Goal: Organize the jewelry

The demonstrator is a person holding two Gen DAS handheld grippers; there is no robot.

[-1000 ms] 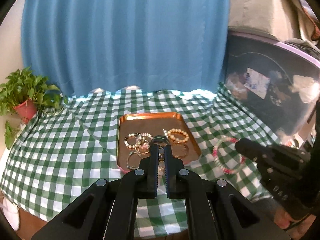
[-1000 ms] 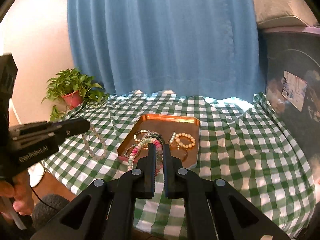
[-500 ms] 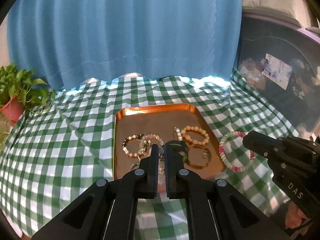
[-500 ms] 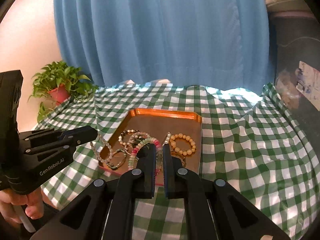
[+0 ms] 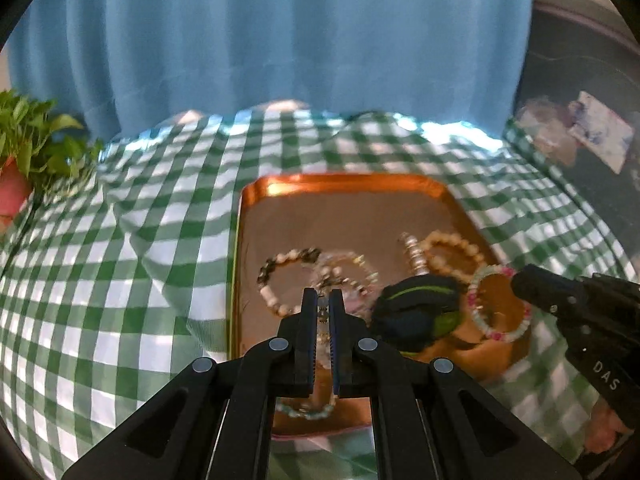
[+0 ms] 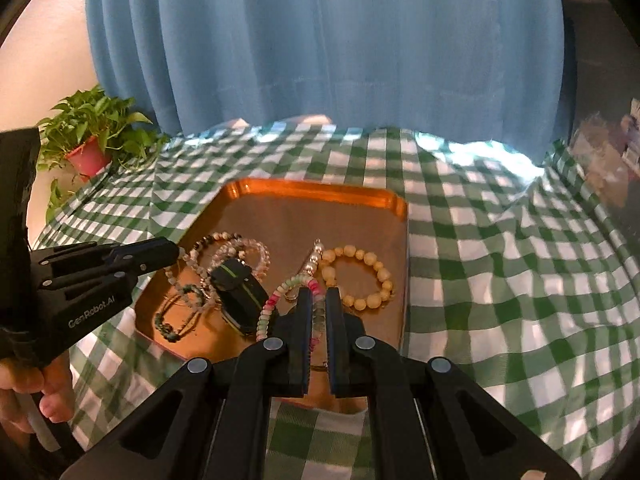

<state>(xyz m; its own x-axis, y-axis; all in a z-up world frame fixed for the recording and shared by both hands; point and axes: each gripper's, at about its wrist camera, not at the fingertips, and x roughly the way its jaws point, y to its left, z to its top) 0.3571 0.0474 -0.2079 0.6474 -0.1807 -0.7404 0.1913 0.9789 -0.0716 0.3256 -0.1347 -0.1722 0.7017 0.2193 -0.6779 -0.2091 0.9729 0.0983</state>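
While both grippers are held over the tray, the scene is recorded as follows.

Tray: a copper-coloured tray is set on the table, which is covered by a green-and-white checked cloth.
Jewelry: several bead bracelets are laid inside the tray. A cream bead bracelet is seen at its right side, a dark-and-white bead bracelet at its left, and a pink-and-green bead bracelet near the right edge.
Dark item: a black object with a green stripe is lain among the bracelets.
Left gripper: the fingers are pressed together; beads are seen behind the narrow gap, but no grip on them can be told.
Right gripper: the fingers are pressed together above the pink-and-green bracelet; whether it is pinched cannot be told.
Hand: part of it is seen gripping the left handle.
Background: a blue curtain and a potted plant are seen behind the table.
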